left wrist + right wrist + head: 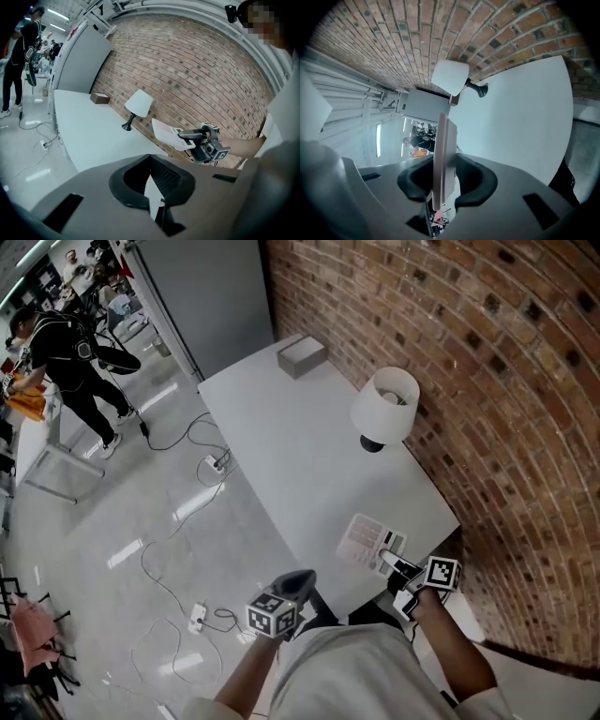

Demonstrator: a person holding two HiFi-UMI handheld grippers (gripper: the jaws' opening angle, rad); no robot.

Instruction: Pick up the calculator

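The calculator is a flat white slab with pinkish keys, held in the air over the near corner of the white table. My right gripper is shut on its near end. In the right gripper view the calculator stands edge-on between the pads of the right gripper. The left gripper view shows the calculator sticking out of the right gripper at the right. My left gripper hangs off the table's near edge, to the left of the calculator. Its jaws are together with nothing between them.
A white-shaded lamp stands by the brick wall, and a small grey box sits at the table's far end. Cables and a power strip lie on the floor to the left. A person stands far off at the upper left.
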